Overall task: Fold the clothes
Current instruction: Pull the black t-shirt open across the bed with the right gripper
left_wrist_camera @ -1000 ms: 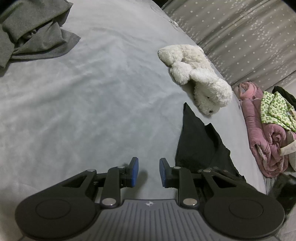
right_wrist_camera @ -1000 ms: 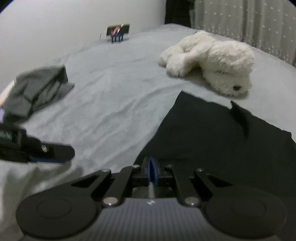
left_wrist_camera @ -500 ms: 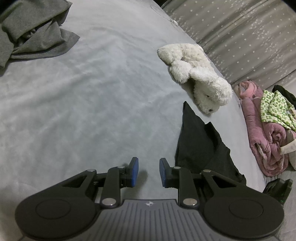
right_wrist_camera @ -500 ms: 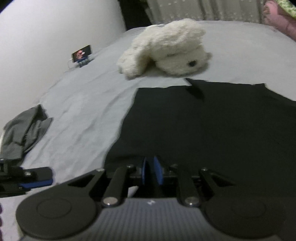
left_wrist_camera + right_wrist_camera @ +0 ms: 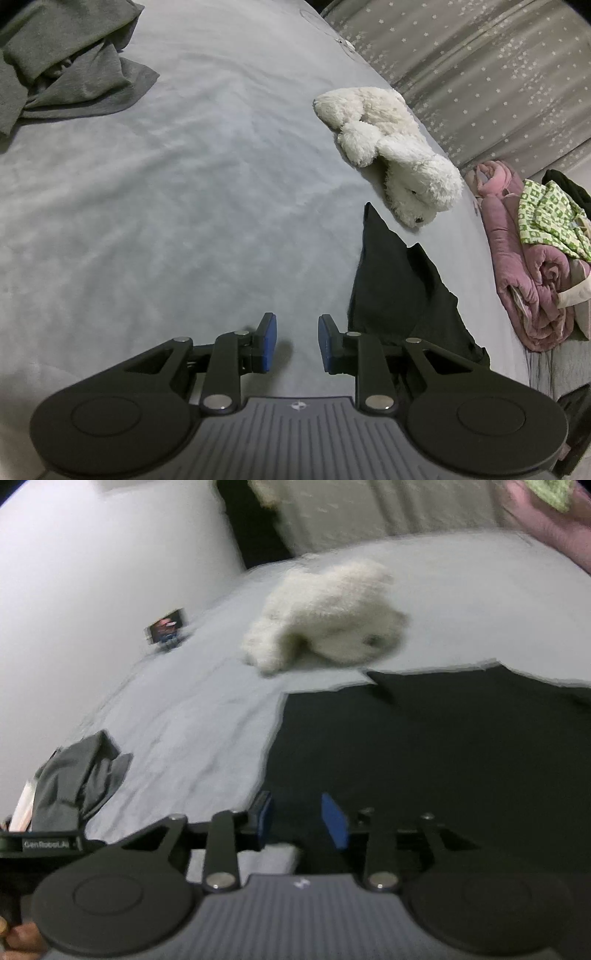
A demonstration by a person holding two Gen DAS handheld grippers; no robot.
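Note:
A black garment (image 5: 436, 760) lies spread flat on the grey bed sheet (image 5: 166, 206); in the left wrist view the same black garment (image 5: 399, 291) shows as a narrow dark shape right of my left gripper. My left gripper (image 5: 293, 343) hovers just above the bare sheet, open, nothing between its blue pads. My right gripper (image 5: 301, 821) hangs over the near left edge of the black cloth. Its jaws are opening and the pads press on nothing. A crumpled grey garment (image 5: 70, 62) lies at the far left.
A white plush toy (image 5: 391, 151) lies beyond the black garment. A pile of pink and green-patterned clothes (image 5: 535, 254) sits at the bed's right edge by a starred curtain (image 5: 480, 74). A small stand with a screen (image 5: 168, 629) is near the wall.
My right gripper went from shut to open, rolled, and shifted so the plush toy and black cloth slid across its view. The left gripper kept still.

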